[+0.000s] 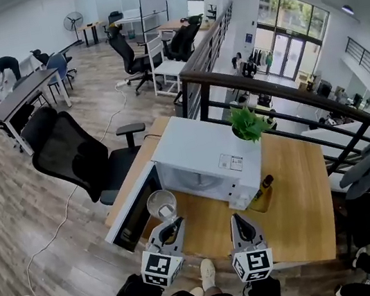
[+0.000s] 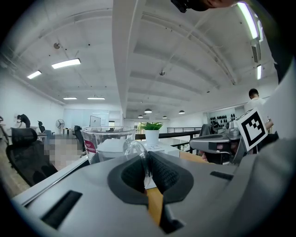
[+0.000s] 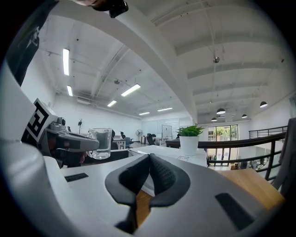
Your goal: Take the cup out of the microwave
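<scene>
Over the desk's (image 1: pixel 296 181) near left corner, my left tongs (image 1: pixel 168 219) are clamped tight on the handle of the clear glass cup (image 1: pixel 161 203). They hold it upright just outside the microwave (image 1: pixel 204 154), beside its open door (image 1: pixel 134 214). Along the near edge toward the middle, my right tongs (image 1: pixel 238 219) are pressed together with nothing between them. A potted plant (image 1: pixel 248 125) stands on the microwave's far right corner.

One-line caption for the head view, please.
Left claw holds the glass cup by its handle outside the open white microwave; right claw shut, empty.
</scene>
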Tool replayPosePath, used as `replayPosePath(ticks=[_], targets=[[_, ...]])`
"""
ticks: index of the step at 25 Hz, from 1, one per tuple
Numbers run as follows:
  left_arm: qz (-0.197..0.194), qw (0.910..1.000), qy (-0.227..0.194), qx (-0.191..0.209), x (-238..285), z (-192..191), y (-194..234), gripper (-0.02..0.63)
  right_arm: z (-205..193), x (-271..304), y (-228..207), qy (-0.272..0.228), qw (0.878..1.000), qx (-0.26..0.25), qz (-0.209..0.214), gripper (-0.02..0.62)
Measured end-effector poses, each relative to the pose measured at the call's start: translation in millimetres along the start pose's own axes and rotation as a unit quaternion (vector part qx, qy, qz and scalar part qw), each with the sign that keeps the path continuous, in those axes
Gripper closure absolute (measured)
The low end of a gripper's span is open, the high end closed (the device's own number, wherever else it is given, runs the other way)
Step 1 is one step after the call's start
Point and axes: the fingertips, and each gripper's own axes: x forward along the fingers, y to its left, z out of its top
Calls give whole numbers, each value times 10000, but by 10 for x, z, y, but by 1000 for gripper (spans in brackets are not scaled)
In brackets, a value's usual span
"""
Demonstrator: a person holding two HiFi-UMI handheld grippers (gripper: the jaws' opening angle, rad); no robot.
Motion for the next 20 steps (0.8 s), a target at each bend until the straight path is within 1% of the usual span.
replayPosePath(ticks=[9, 20], targets=[[-126, 9998, 166, -5, -298, -164, -176, 581, -112, -265, 54, 67, 9999, 18, -146, 580], [-143, 9998, 166, 16, -342, -168, -178, 581, -179, -359, 79, 128, 9997, 74, -215, 580]])
